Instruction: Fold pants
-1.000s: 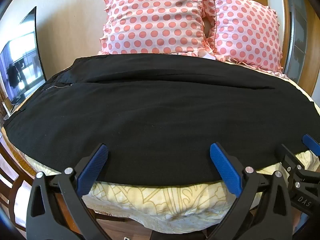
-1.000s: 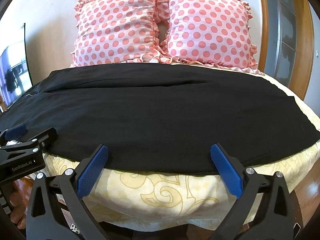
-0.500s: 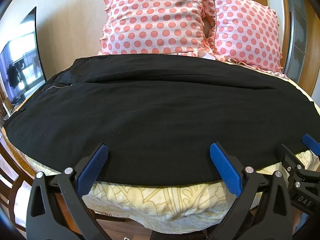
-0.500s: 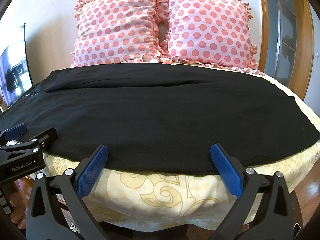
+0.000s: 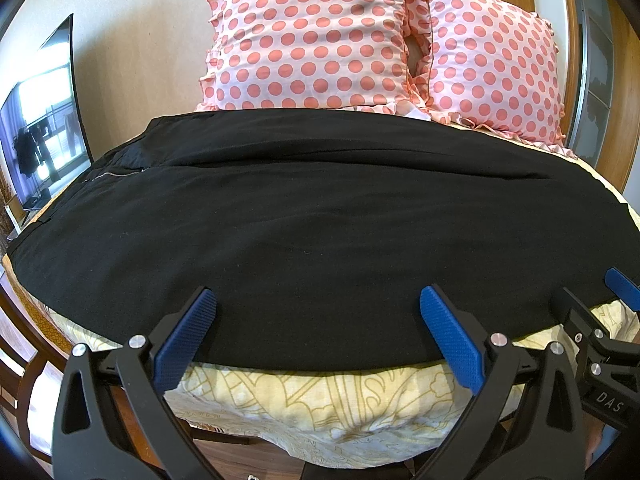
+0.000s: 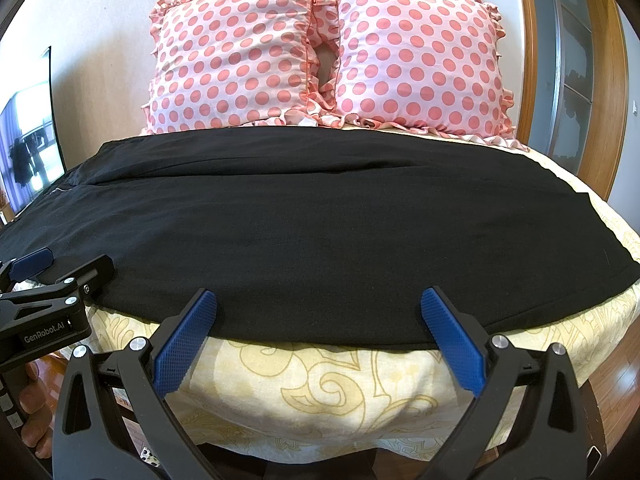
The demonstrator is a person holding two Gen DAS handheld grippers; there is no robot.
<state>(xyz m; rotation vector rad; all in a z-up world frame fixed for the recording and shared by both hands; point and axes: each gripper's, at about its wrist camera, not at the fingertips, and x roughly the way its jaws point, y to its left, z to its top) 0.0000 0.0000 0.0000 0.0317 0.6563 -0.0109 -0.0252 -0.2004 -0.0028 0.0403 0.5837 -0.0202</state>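
Black pants [image 5: 312,220] lie spread flat across the bed, waist with a zipper at the left, legs running right; they also show in the right wrist view [image 6: 320,232]. My left gripper [image 5: 316,300] is open and empty, its blue pads hovering at the pants' near edge. My right gripper [image 6: 318,300] is open and empty too, at the same near edge further right. Each gripper shows in the other's view: the right one [image 5: 600,300] at the right edge, the left one [image 6: 68,268] at the left edge.
The bed has a yellow patterned sheet [image 6: 328,392] whose front edge hangs below the pants. Two pink polka-dot pillows [image 6: 320,52] stand against the wall behind. A television [image 5: 36,136] is at the left, a wooden door frame [image 6: 600,80] at the right.
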